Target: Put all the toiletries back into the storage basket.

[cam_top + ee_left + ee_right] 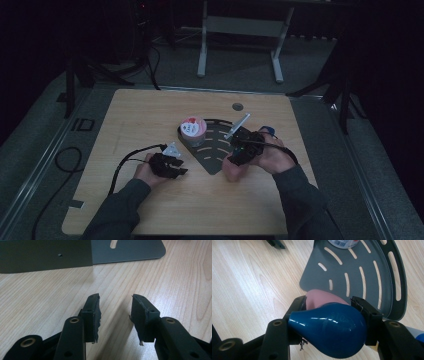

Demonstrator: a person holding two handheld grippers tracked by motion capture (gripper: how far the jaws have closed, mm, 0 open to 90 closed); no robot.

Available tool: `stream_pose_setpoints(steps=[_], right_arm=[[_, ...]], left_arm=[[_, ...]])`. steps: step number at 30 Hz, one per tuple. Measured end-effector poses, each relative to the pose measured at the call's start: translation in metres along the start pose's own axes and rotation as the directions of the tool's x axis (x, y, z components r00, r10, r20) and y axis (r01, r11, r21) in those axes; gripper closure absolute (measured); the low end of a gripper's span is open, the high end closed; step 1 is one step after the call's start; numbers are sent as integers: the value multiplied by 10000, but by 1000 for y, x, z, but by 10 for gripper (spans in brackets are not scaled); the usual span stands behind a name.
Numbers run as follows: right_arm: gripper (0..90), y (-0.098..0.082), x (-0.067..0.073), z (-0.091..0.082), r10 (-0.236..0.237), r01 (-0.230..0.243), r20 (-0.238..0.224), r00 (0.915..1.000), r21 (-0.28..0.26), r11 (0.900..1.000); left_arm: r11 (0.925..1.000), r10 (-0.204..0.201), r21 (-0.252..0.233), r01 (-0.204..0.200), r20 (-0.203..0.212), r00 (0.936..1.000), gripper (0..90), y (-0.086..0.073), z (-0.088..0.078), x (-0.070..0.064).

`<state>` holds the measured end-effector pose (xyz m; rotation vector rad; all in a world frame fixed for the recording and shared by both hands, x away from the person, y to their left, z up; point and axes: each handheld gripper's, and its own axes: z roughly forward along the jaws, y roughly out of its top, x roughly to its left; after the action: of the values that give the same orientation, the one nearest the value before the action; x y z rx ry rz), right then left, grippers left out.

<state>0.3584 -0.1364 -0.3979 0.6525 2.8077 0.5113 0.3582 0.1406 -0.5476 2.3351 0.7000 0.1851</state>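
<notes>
- The right gripper [329, 307] clenches a glossy dark-blue rubber bulb [329, 330] between its black jaws, the fat end filling the gap from pad to pad.
- A pink fingertip [322, 297] shows just ahead of the bulb, touching it.
- Beyond the jaws lies a grey fan-shaped metal plate [372, 277] with curved slots, flat on the light wooden table [249, 285].
- At the plate's far edge stands a round white tub with a pink lid [193, 131].
- The left gripper [115, 306] is released, jaws apart over bare wood, the grey plate farther ahead.
</notes>
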Motion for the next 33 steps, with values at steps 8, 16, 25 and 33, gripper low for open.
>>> stream_pose_setpoints(steps=[8,16,25,33], right_arm=[[474,6,0,0,-76,75,-27,10000,-54,10000],[474,13,1,0,-116,116,-28,9999,-105,9999],[474,20,0,2,-206,206,-7,9998,-67,9998],[474,26,-7,0,48,-48,16,10000,-156,9999]], left_arm=[[10000,12,-10,-12,26,10000,586,0,0,0],[10000,16,-45,-15,55,10000,586,1,1,0],[10000,19,-47,-19,57,10000,586,1,1,1],[10000,23,-59,-22,76,10000,586,1,1,0]])
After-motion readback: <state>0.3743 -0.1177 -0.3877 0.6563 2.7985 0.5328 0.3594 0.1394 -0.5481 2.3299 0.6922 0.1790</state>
